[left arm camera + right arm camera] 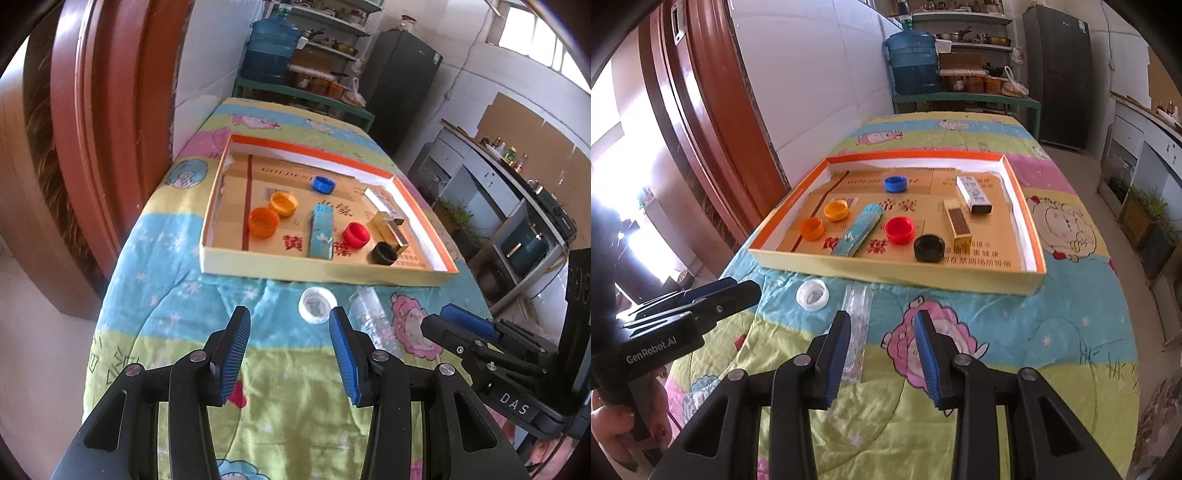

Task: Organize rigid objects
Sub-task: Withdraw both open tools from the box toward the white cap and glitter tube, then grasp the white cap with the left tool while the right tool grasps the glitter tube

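Lying on the cartoon-print blanket just in front of the near wall of the shallow cardboard tray, the clear plastic tube rests on its side with its long axis running from the tray wall back toward the grippers; in the left wrist view the tube points its open end at the tray. A white cap sits on the blanket just left of the tube, open side up, also close to the tray wall; the right wrist view shows the same white cap. Inside the tray, a light blue box lies flat with its long axis slanting from the near wall toward the far right. Left of it sit two orange caps, a blue cap lies beyond it near the far wall, and a red cap and black cap sit to its right. Further right a gold box and a white box lie lengthwise, pointing away from the near wall. The left gripper hovers over the blanket in front of the tray with its fingers spread wide, holding nothing. The right gripper hovers likewise, fingers spread and empty, with the tube just beside its left finger.
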